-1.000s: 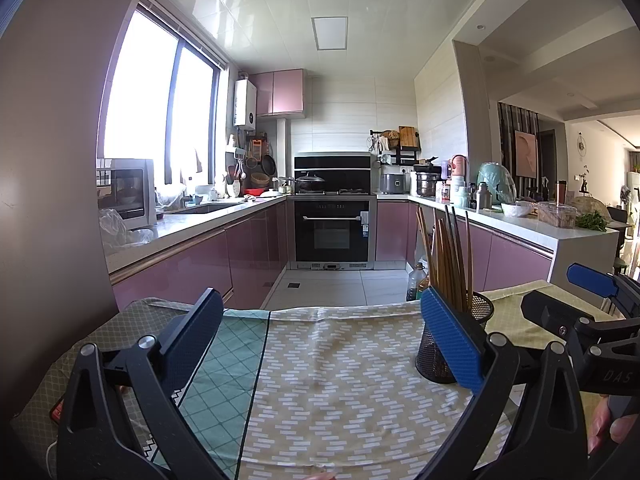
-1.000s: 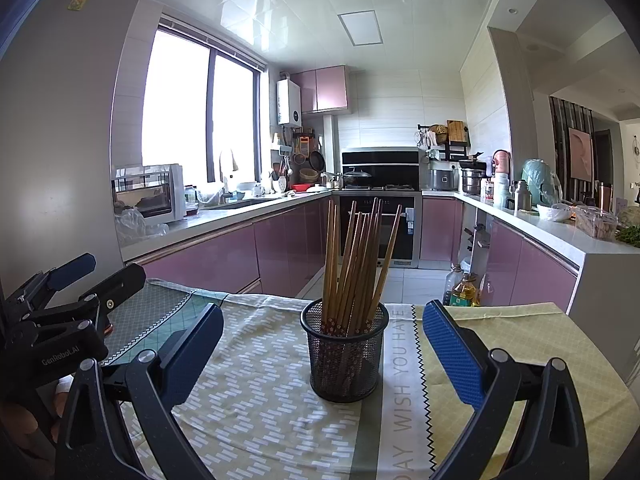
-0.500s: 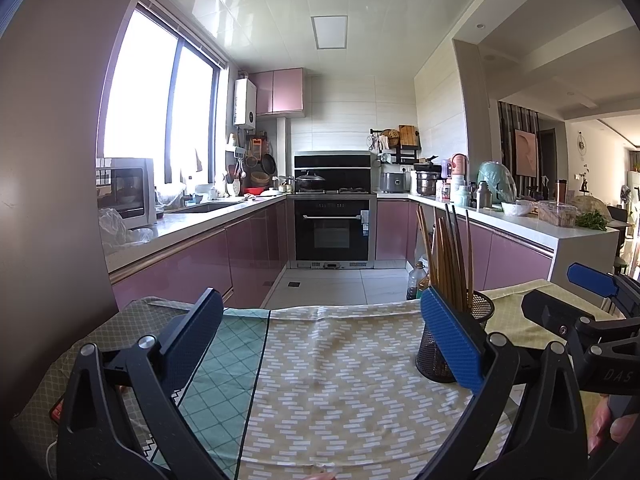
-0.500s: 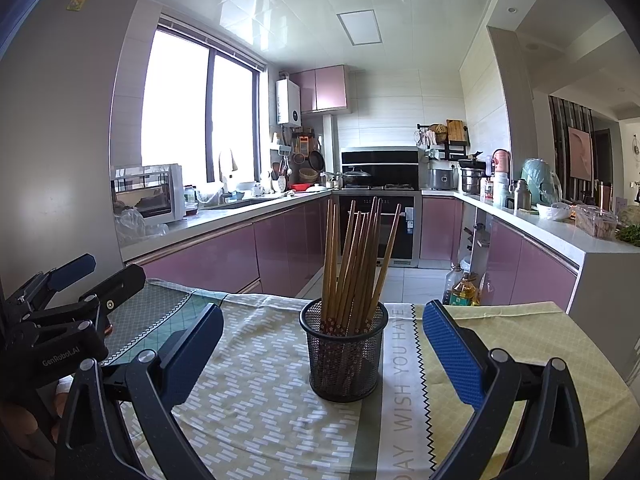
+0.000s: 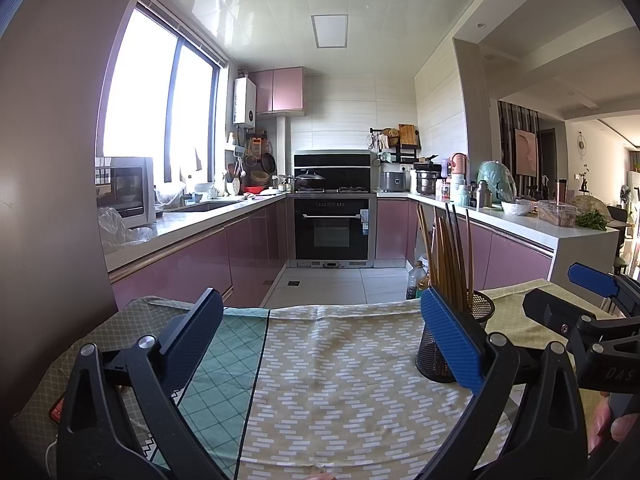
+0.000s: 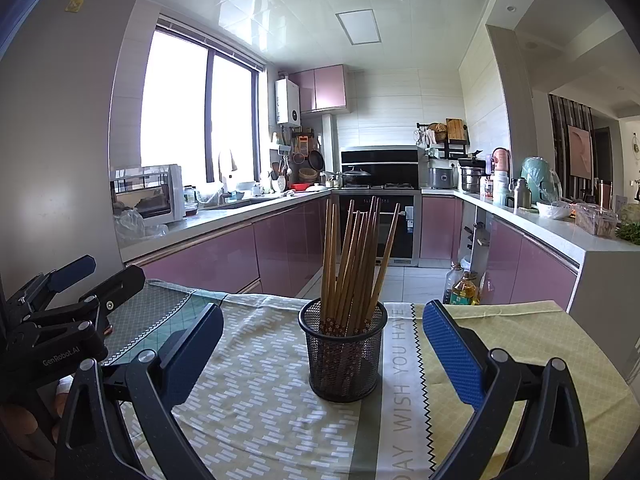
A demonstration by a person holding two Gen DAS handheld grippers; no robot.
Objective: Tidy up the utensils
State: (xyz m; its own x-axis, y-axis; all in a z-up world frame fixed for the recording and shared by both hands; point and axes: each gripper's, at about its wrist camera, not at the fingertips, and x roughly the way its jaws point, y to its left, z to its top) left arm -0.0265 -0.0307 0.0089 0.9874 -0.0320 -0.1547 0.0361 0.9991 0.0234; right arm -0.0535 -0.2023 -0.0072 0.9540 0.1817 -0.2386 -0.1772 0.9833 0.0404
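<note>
A black mesh holder (image 6: 343, 354) stands upright on the tablecloth, filled with several wooden chopsticks (image 6: 354, 264). My right gripper (image 6: 320, 338) is open, its blue pads on either side of the holder and a little nearer to me, holding nothing. In the left wrist view the same holder (image 5: 438, 354) sits at the right, partly behind the right blue pad, with the chopsticks (image 5: 448, 256) rising above it. My left gripper (image 5: 322, 334) is open over bare cloth, empty. The right gripper (image 5: 576, 292) shows at the far right there; the left gripper (image 6: 86, 276) shows at the left of the right wrist view.
The table carries a patterned cloth (image 5: 340, 380) with a green diamond-pattern section (image 5: 224, 376) at the left and a yellow section (image 6: 520, 344) at the right. Oil bottles (image 6: 462, 290) stand on the floor beyond the table's far edge. Kitchen counters (image 5: 192, 220) and an oven (image 5: 332, 228) lie farther back.
</note>
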